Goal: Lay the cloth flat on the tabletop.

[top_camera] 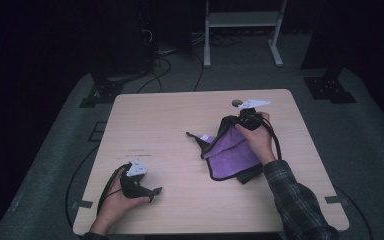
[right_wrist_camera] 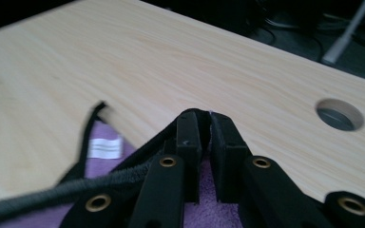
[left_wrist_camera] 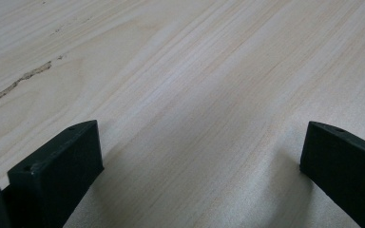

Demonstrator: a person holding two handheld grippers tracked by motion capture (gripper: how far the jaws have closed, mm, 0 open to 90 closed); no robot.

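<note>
Purple cloth (top_camera: 232,155) edge clamped in right tongs (right_wrist_camera: 210,124); left tongs (left_wrist_camera: 199,156) apart, well away.

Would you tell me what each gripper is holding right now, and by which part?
The right gripper pinches the purple cloth at its dark-trimmed edge, lifting it. The left gripper holds nothing.

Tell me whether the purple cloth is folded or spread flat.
Partly folded: the purple cloth lies doubled over itself, and the right gripper pinches and lifts its far edge off the table.
</note>
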